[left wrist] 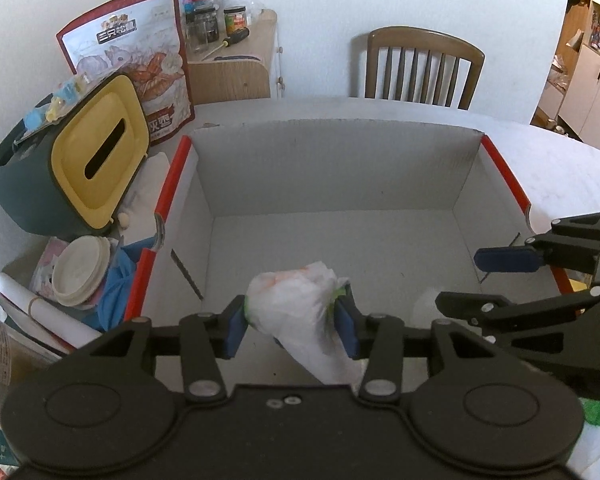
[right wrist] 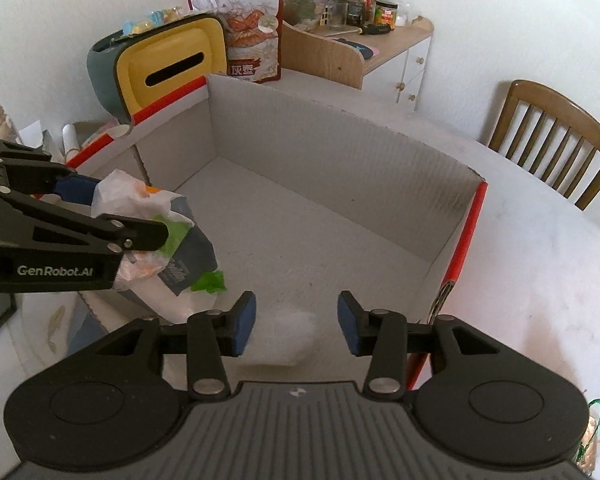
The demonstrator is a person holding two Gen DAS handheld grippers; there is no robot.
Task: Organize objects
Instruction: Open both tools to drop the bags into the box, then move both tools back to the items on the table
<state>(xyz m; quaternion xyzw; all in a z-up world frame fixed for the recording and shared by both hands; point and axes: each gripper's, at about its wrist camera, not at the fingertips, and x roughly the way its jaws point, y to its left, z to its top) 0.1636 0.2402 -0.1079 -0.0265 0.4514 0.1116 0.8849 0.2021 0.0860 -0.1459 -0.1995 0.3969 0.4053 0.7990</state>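
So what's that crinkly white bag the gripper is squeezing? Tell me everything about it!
The white plastic bag looks thin and crumpled, bunched into a soft bundle with orange print and a bit of green showing. From the right wrist view a grey-blue packet peeks out of it. The left gripper pinches it between its blue pads, one on each side. It hangs over the inside of the open cardboard box, near the front, its tail drooping toward the camera. Whether it touches the box floor cannot be told.

"GenRobot.AI" on the left claw; "三只松鼠" on the snack bag.
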